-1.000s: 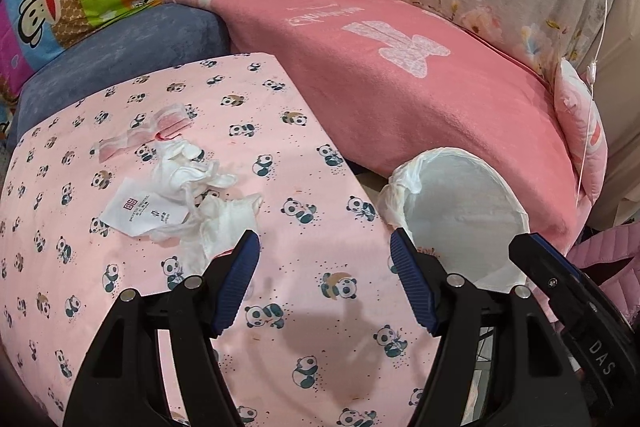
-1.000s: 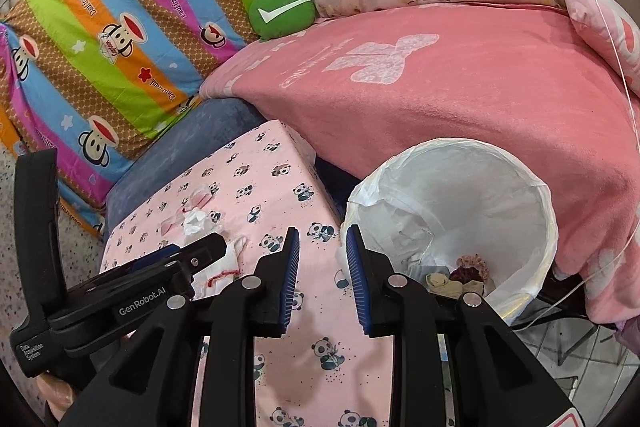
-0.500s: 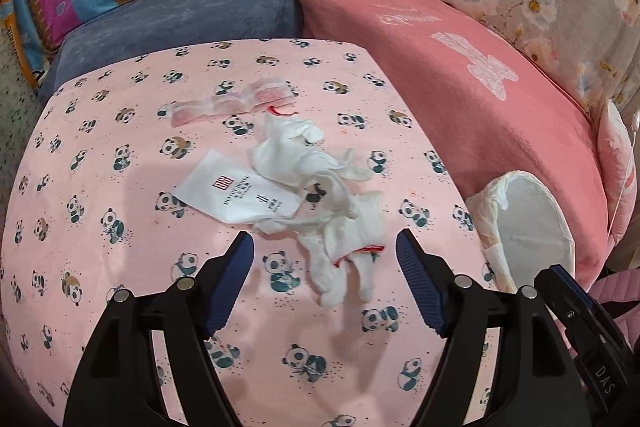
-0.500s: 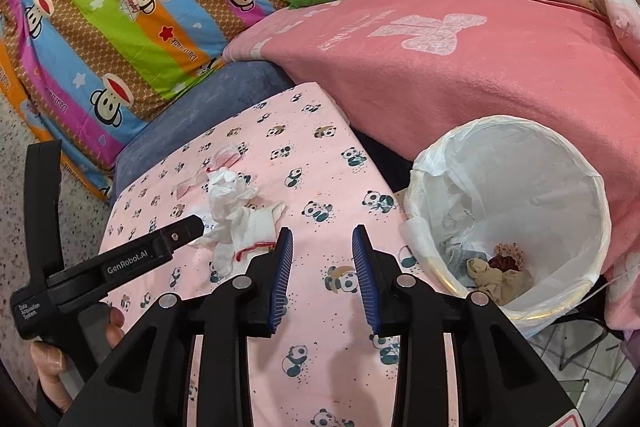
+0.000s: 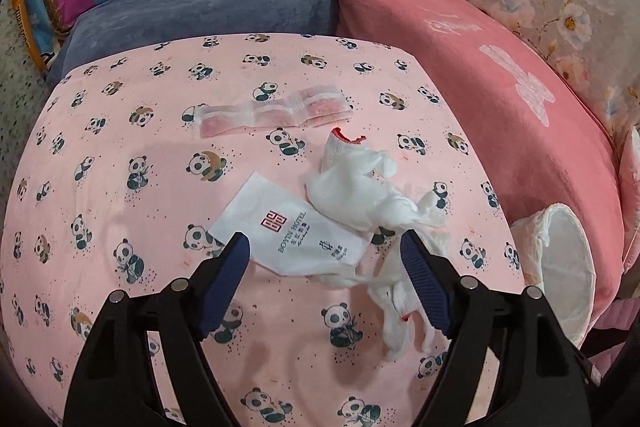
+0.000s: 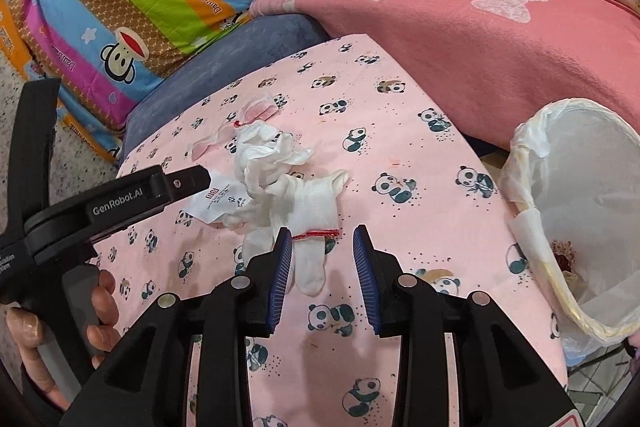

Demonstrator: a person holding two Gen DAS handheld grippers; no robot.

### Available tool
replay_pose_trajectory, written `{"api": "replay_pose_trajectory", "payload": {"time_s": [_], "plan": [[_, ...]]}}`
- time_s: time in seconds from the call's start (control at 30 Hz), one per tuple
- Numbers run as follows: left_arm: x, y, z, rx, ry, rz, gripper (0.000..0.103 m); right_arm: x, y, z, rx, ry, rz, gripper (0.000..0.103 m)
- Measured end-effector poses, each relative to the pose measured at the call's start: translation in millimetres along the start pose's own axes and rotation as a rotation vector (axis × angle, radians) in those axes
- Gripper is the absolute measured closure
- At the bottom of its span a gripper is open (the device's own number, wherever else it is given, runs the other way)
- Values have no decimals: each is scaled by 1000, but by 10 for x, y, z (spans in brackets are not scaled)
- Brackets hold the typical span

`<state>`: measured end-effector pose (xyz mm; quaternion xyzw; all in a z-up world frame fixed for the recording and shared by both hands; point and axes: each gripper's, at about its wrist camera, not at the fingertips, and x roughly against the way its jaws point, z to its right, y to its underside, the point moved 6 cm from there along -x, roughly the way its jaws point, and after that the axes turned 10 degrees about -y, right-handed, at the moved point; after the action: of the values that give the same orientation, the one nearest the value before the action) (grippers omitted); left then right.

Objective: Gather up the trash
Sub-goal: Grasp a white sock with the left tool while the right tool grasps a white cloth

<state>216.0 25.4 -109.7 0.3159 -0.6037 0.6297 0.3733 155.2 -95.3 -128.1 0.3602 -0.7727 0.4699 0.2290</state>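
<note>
The left gripper (image 5: 325, 255) hangs over the panda-print cover (image 5: 120, 155) with its jaws spread wide and nothing between them. The white hotel packet (image 5: 292, 239) lies just ahead, between the two blue pads, with the crumpled white gloves (image 5: 360, 187) ahead and to the right, one trailing under the right pad. A clear sachet strip (image 5: 272, 111) lies farther ahead. The right gripper (image 6: 320, 251) is parted moderately and empty; a red-cuffed glove (image 6: 312, 211) lies just ahead, toward its left pad. The lined trash bin (image 6: 576, 211) stands off to its right.
</note>
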Motion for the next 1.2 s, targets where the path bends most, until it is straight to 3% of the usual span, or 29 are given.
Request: {"api": "replay_pose_trajectory", "payload": {"time_s": [0.43, 0.53, 0.6, 0.77, 1.2], "plan": [[-472, -301, 343, -62, 38, -32, 29, -600, -67, 35, -15, -12, -73, 69], [-528, -263, 397, -83, 53, -41, 50, -683, -35, 68, -23, -16, -95, 69], [-547, -215, 410, -94, 57, -46, 65, -705, -24, 87, -26, -21, -103, 77], [-490, -163, 434, -98, 71, -48, 92, -714, 14, 115, -31, -42, -103, 92], [227, -140, 668, -121, 123, 49, 94, -143, -33, 69, -30, -45, 7, 93]]}}
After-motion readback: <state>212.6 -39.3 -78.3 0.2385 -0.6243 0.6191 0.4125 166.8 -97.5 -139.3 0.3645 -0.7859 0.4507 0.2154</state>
